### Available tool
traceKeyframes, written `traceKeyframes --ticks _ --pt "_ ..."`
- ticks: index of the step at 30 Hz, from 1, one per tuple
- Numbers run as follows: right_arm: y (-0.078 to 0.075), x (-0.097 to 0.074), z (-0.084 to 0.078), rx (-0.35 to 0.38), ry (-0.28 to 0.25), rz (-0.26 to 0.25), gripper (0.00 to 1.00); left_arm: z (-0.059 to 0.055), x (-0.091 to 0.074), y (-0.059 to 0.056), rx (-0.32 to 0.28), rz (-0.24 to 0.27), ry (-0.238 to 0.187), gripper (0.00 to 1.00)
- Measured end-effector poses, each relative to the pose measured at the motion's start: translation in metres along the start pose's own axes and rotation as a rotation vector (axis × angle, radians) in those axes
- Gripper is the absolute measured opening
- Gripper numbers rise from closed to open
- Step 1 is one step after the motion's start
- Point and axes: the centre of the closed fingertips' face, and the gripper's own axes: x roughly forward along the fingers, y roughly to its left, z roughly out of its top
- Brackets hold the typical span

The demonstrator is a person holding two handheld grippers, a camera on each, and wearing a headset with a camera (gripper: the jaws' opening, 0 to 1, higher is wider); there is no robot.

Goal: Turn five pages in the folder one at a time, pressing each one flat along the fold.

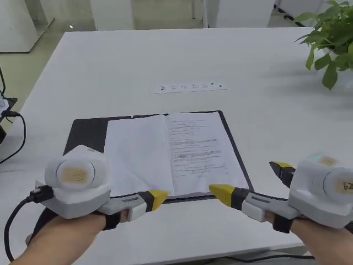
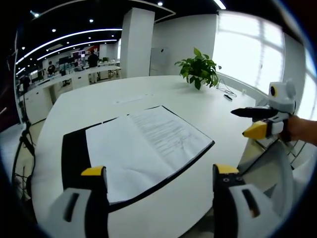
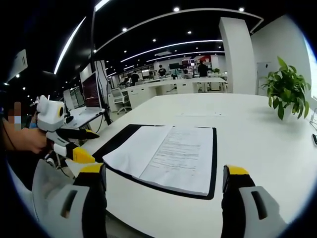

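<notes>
Both my tongs gape wide, holding nothing: left gripper and right gripper hover at the white table's near edge. The black folder lies open just ahead, between them. A potted plant stands far right, with office desks beyond.

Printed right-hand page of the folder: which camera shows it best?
Head view: the printed page lies nearly square-on, with its text lines visible. Both gripper views show that page slanted and fisheye-curved.
</notes>
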Motion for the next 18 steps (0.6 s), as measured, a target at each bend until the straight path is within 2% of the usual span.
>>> traceKeyframes --ticks 11,18 --pt "0.000 -0.003 0.002 0.007 -0.013 -0.005 0.96 0.013 0.034 -0.020 0.057 -0.063 -0.001 0.82" --pt "0.000 -0.005 0.003 0.008 -0.016 -0.008 0.96 0.024 0.067 -0.033 0.078 -0.102 -0.008 0.79"
